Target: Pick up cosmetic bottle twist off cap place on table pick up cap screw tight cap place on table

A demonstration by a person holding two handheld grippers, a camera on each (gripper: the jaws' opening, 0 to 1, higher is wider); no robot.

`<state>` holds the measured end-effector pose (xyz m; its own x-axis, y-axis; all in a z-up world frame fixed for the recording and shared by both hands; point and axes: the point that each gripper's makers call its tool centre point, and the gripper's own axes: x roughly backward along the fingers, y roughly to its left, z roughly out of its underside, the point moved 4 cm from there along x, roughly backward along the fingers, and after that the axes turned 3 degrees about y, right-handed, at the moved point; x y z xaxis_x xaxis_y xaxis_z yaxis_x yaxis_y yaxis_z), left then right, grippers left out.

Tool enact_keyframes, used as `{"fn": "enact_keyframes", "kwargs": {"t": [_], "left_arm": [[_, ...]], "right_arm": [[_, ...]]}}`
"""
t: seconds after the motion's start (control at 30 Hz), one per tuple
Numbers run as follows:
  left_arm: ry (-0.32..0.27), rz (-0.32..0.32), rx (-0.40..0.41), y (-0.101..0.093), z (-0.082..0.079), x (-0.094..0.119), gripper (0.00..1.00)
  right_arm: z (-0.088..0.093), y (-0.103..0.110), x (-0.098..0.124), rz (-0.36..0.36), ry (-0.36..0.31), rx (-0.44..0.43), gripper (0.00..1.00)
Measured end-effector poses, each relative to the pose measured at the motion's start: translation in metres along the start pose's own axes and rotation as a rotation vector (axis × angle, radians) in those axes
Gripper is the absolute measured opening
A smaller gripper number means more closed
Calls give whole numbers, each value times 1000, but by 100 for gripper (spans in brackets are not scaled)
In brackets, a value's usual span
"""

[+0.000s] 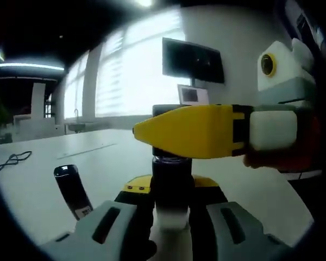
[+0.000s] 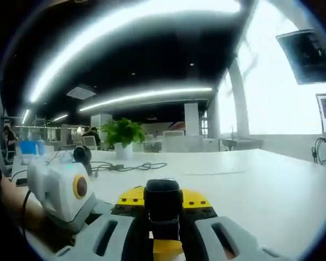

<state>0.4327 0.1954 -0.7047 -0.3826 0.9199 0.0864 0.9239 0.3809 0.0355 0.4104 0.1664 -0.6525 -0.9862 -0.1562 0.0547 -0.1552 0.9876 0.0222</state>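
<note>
Your left gripper (image 1: pixel 171 217) squeezes the cosmetic bottle (image 1: pixel 172 187) and holds it up above the white tabletop (image 1: pixel 103 157). Your right gripper (image 2: pixel 164 225) comes in from the side and pinches the black cap (image 2: pixel 163 200) on top of the bottle. A second dark bottle (image 1: pixel 73 190) stands on the tabletop, near its front edge. A potted plant (image 2: pixel 123 136) sits at the far edge.

The left hand-held gripper (image 1: pixel 173 217) clamps the cosmetic bottle (image 1: pixel 172 185) upright while the right hand-held gripper (image 1: pixel 193 130) grips its cap above the tabletop (image 1: pixel 98 157).
</note>
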Motion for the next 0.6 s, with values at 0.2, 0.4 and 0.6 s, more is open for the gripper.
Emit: {"fn": "enact_keyframes", "kwargs": {"t": [0.2, 0.4, 0.6], "left_arm": [[-15, 15, 6, 2, 1, -2, 14], [-15, 27, 24, 2, 1, -2, 14], [-17, 42, 26, 2, 1, -2, 14]], "right_arm": [[0, -2, -2, -33, -3, 39, 15], [-7, -8, -4, -171, -3, 4, 31], [-16, -24, 1, -425, -10, -209, 34]]}}
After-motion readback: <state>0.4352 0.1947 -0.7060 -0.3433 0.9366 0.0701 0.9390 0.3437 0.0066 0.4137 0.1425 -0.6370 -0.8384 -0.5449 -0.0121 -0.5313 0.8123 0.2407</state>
